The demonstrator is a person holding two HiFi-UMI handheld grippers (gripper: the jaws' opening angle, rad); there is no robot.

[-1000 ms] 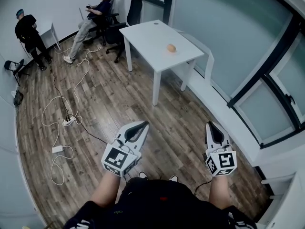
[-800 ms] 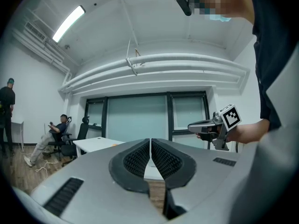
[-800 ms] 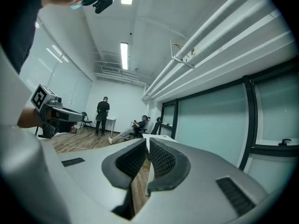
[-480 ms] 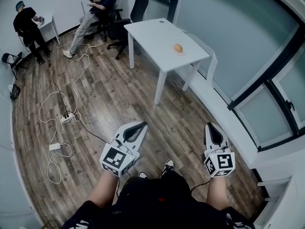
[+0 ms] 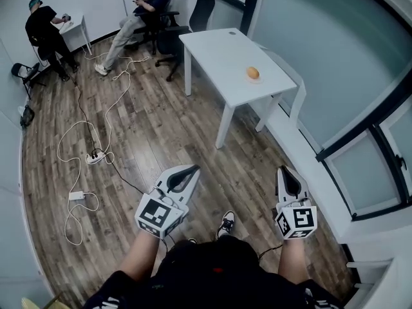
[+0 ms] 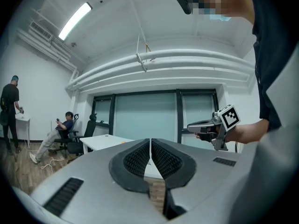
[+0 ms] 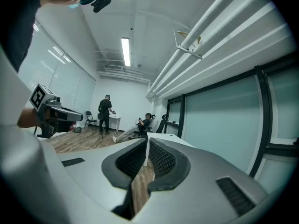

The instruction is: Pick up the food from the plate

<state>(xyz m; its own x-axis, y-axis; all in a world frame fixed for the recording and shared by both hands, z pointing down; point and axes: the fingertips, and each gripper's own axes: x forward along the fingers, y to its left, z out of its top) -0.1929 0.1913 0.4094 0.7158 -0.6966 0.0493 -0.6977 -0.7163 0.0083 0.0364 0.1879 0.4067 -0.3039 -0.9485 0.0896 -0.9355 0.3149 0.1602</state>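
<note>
Head view: the food sits on the white table way across the room, well apart from the left gripper and right gripper. Left gripper view: jaws pressed together, nothing between them. Right gripper view: same deal, closed and empty.

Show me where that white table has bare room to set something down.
The white table is bare from its far end by the office chairs up to the food near the window-side edge; only that spot is taken. Cables crowd the floor at left.
</note>
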